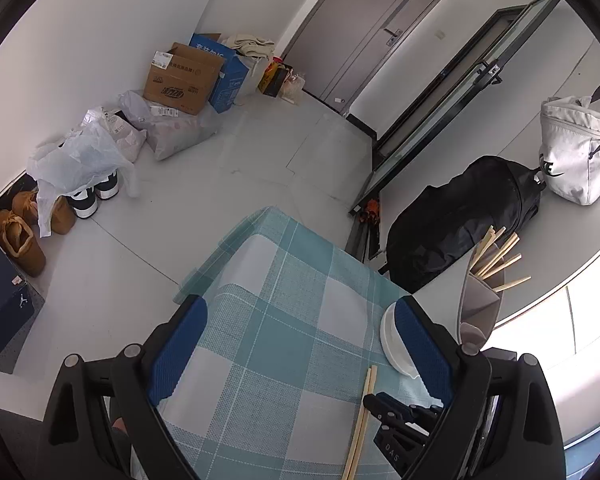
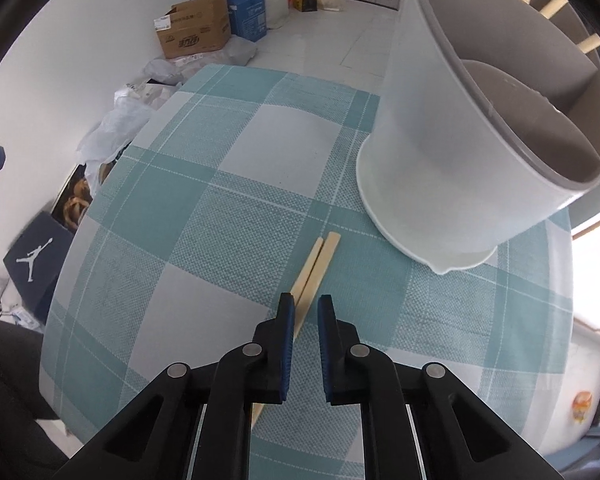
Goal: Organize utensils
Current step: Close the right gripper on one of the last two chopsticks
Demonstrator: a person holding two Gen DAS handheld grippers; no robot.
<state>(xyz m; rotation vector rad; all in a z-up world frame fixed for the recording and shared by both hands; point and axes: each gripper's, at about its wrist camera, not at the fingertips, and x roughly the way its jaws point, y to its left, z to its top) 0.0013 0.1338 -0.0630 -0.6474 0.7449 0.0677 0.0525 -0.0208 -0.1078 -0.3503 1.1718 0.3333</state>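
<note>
A table with a checked teal and white cloth (image 2: 236, 184) carries the things of the task. In the right wrist view a pair of wooden chopsticks (image 2: 314, 270) lies flat on the cloth, running from about 7 o'clock to 1 o'clock, and their upper ends stop near the foot of a white utensil holder (image 2: 440, 152), which stands at about 2 o'clock. The holder has grey dividers inside, and more chopsticks (image 1: 498, 258) stand in its far compartment. The right gripper (image 2: 304, 308) points steeply down over the pair; its blue pads have a narrow gap between them, and the chopsticks pass beside and under the left pad, so I cannot tell if the pads already press on them. The left gripper (image 1: 300, 320) has its jaws wide apart with nothing between them, only bare cloth. In the left wrist view the holder's base shows just behind the pad at 4 o'clock, and the right gripper appears low at 5 o'clock on the chopsticks.
</note>
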